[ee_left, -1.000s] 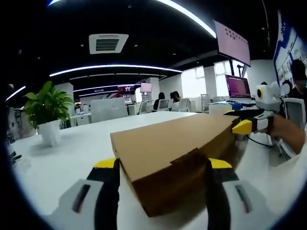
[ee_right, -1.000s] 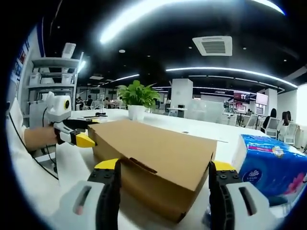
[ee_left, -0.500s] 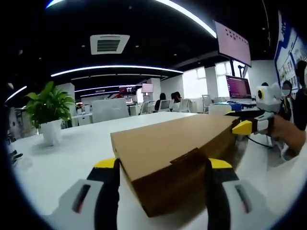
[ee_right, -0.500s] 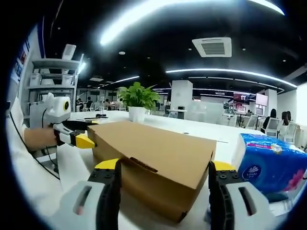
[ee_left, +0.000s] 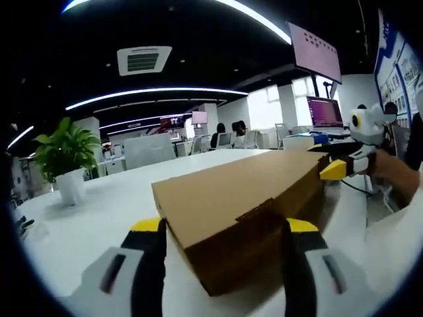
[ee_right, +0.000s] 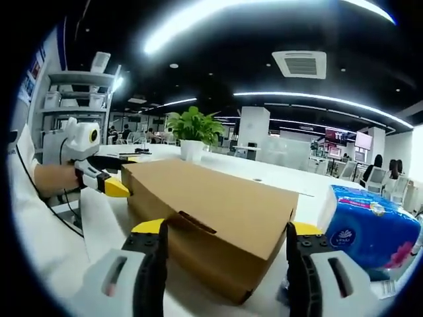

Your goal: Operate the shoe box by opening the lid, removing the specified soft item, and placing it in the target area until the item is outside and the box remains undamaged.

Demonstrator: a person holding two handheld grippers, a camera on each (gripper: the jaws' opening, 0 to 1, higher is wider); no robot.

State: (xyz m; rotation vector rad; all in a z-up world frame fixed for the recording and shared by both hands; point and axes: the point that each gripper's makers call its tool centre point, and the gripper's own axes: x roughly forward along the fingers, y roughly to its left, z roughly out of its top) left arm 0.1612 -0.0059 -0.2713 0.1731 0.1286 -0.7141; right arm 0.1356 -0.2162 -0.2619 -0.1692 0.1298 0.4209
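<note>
I have the box [ee_left: 241, 201] lying closed on the white table [ee_left: 86, 218], its long axis running from one gripper to the other. Each end sits just ahead of a gripper and between its jaws: the left gripper [ee_left: 225, 228] frames one short end, the right gripper [ee_right: 226, 229] the other. Both stand wide, holding nothing, so I judge neither nearer to the lid. A blue tissue pack [ee_right: 370, 228] lies just right of the box.

Each hand-held gripper [ee_left: 225, 231] has grey bodies, black jaws and yellow tips.
</note>
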